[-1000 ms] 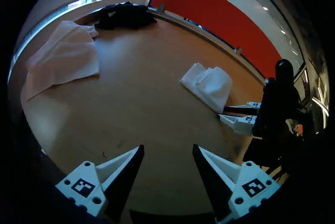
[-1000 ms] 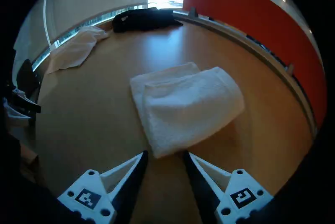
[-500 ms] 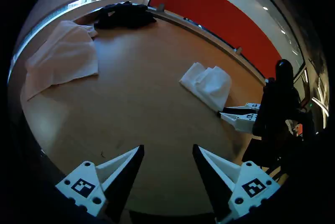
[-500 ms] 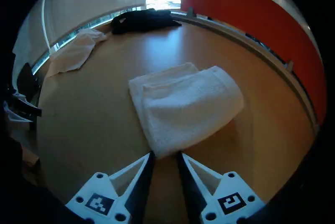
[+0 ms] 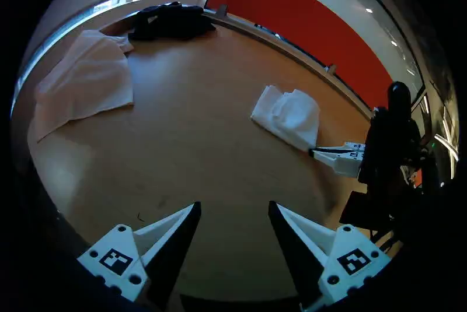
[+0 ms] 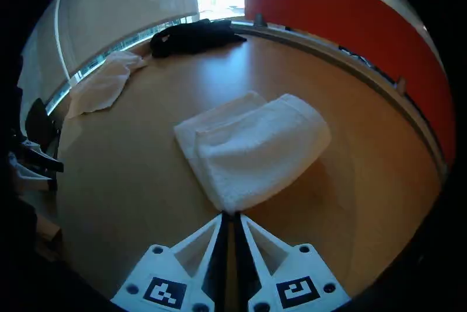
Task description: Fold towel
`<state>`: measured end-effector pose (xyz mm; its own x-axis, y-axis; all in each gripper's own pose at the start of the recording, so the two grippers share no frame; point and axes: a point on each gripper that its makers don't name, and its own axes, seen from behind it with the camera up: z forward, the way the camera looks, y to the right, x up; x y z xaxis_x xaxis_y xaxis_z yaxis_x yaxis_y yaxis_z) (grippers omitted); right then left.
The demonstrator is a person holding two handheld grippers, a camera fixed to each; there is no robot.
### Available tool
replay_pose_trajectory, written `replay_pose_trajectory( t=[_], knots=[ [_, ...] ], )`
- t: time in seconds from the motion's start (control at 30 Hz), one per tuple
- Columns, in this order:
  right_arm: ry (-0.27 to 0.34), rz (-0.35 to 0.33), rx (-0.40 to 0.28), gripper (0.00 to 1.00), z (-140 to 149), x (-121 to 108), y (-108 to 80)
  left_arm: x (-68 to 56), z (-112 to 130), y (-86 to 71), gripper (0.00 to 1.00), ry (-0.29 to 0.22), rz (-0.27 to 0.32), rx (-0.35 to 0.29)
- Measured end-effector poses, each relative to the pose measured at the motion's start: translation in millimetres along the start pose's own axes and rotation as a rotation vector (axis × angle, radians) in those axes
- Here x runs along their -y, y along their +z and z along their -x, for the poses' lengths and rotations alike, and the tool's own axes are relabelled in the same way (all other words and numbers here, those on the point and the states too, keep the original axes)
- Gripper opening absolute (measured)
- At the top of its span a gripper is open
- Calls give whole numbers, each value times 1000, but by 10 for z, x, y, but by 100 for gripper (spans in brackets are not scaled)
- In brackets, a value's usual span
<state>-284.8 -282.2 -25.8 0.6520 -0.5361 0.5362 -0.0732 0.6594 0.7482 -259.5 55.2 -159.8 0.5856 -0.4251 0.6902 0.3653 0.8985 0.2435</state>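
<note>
A white folded towel point(image 6: 257, 143) lies on the wooden table point(image 6: 128, 166), just ahead of my right gripper point(image 6: 231, 215). That gripper's fingers have come together on the towel's near corner, and only a thin dark slit shows between them. The left gripper view has the same towel point(image 5: 287, 116) at mid right, with the right gripper point(image 5: 314, 151) touching its near edge. My left gripper point(image 5: 233, 206) hovers open over bare table, well short of the towel, with nothing between its fingers.
A second white cloth point(image 5: 82, 81) lies spread at the table's far left, and a black garment point(image 5: 169, 20) sits at the far edge by the window. A red wall panel point(image 5: 303, 23) runs behind the table. A person in dark clothing point(image 5: 391, 149) holds the right gripper.
The right gripper's fingers have closed from a wide gap to nearly touching at the towel's near corner. The left gripper has stayed open and almost still.
</note>
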Motion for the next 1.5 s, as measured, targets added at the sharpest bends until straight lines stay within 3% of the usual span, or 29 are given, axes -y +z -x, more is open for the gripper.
replay_pose_trajectory(
  t=[0.37, 0.6, 0.8, 1.2, 1.5],
  knots=[
    [-72, 23, -83, 6, -453, -159, -258, -106, -103, -13, 85, 31, 16, -10],
    [-124, 60, -164, 6, -977, -354, -541, -187, -199, -74, 85, 53, 32, -28],
    [-175, 90, -201, 6, -1252, -487, -823, -273, -260, -131, 85, 75, 50, -40],
    [-182, 146, -218, 6, -1267, -733, -1347, -423, -382, -203, 85, 126, 85, -57],
    [-147, 186, -214, 6, -1116, -1041, -1690, -434, -452, -195, 85, 137, 93, -59]
  ],
)
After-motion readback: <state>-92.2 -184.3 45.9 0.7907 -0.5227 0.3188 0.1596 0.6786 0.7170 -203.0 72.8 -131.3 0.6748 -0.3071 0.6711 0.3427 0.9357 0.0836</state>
